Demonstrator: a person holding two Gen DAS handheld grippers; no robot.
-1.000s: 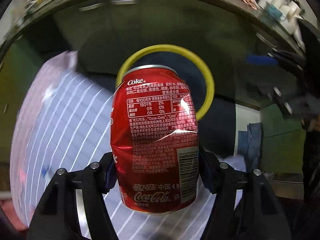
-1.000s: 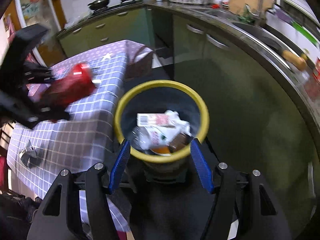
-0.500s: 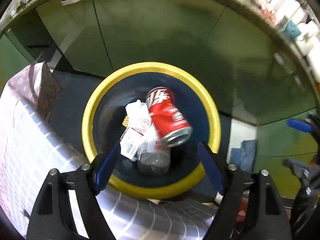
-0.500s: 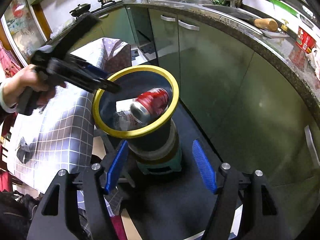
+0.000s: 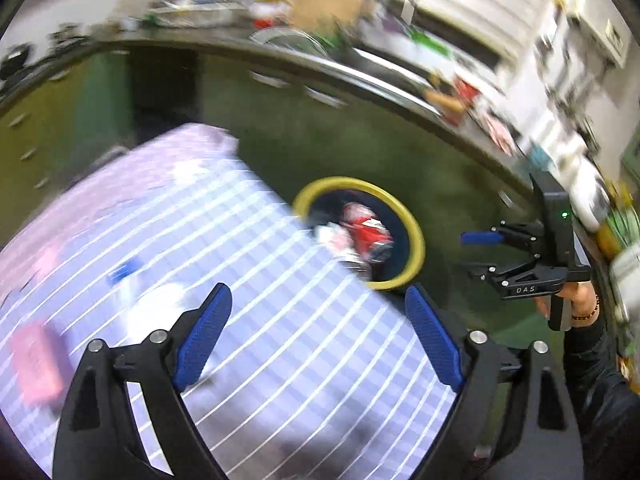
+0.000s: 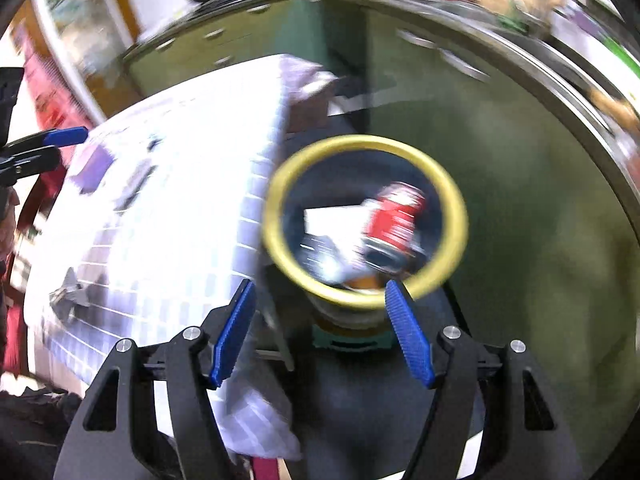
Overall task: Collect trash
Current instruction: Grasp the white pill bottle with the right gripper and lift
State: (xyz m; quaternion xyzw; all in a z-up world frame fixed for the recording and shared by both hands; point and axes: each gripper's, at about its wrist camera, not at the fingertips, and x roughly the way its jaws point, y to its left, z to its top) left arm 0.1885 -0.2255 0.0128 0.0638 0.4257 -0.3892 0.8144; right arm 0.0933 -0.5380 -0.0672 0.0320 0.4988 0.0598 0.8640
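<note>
**Red can in bin; both grippers empty and spread**

The red can [image 5: 366, 230] lies inside the yellow-rimmed bin [image 5: 416, 240], tilted on its side atop white paper scrap [image 6: 332, 220] and other litter too blurred to identify. The bin stands on the dark floor just beside the edge of the table with the checked cloth [image 5: 280, 340], in front of green cabinet fronts [image 6: 520, 180].

Left gripper [image 5: 320, 336]: blue pads set wide apart, nothing between them. It hangs above the tablecloth, with the bin ahead and to its right. A pink flat object [image 5: 38, 360] and a white blurred item with a blue spot [image 5: 136, 296] lie on the cloth to the left; neither can be identified further.

Right gripper [image 6: 320, 332]: blue pads likewise wide apart, empty. It is positioned over the floor with the near rim of the bin showing between the pad tips. In the left wrist view it appears at the far right, held in the person's hand [image 5: 572, 300], well apart from the bin.

A small crumpled grey item [image 6: 68, 296] rests on the cloth near the table's left edge.

Both views carry motion blur.
</note>
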